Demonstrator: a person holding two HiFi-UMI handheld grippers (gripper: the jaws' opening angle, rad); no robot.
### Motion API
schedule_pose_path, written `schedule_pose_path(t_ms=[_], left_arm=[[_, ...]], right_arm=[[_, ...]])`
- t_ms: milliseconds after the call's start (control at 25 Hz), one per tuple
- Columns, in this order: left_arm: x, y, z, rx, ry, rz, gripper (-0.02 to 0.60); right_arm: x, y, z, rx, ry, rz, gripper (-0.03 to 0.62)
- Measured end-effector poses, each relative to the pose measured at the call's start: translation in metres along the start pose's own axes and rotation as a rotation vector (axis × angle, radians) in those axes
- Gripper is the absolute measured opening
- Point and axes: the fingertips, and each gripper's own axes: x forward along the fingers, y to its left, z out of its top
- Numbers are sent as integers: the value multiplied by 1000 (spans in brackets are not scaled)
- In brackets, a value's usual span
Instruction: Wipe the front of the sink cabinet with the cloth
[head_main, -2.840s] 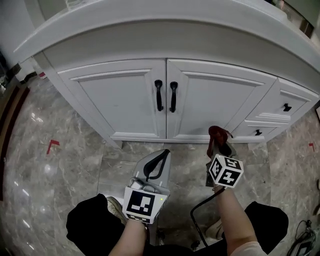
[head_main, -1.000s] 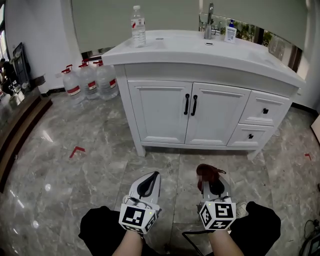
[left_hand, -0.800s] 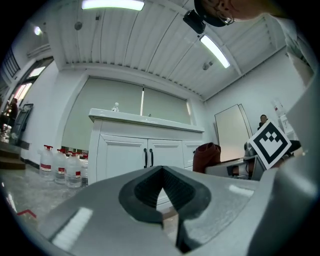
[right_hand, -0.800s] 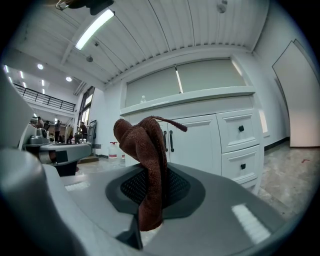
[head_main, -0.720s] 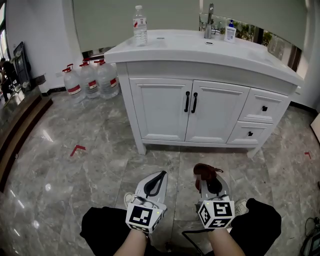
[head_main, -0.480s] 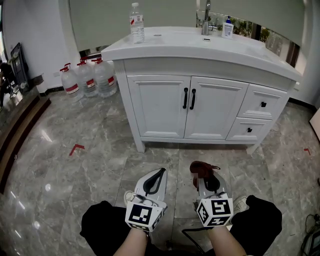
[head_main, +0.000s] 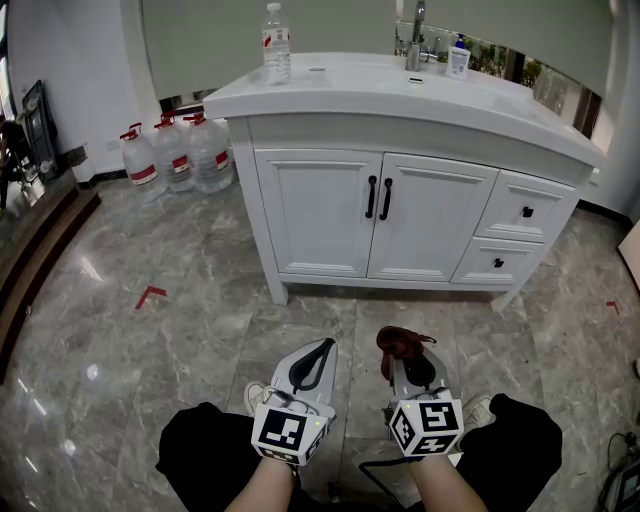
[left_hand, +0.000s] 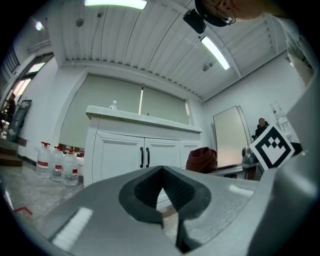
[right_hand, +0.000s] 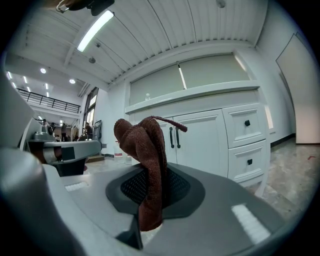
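Well, the dark reddish-brown terry cloth (head_main: 399, 343) is pinched in the right gripper (head_main: 410, 366), whose two grey jaws are pressed together on its lower end. Its long axis runs out along the jaws and past their tips, so it points ahead toward the white sink cabinet with panelled doors (head_main: 325, 215). In the right gripper view the cloth (right_hand: 146, 155) stands as a narrow folded strip rising from the seam between the jaws, bunched into a rounded lump at its far end, with a thin loop sticking out to the right. The weave looks nubbly and matte.

The cloth is well apart from the cabinet front, over the grey marble floor (head_main: 150, 340), low and near the person's knees. The left gripper (head_main: 320, 350) hangs just beside the right one, pointing the same way; its jaws meet at the tips with nothing caught between them. The cabinet's two black door handles (head_main: 378, 197) sit side by side.
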Motion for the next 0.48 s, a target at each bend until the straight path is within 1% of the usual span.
schedule_pose_path(t_ms=[480], left_arm=[[-4,-1,3,-4,1,5,0]], right_arm=[[-7,3,-1,9,-2,1,78]])
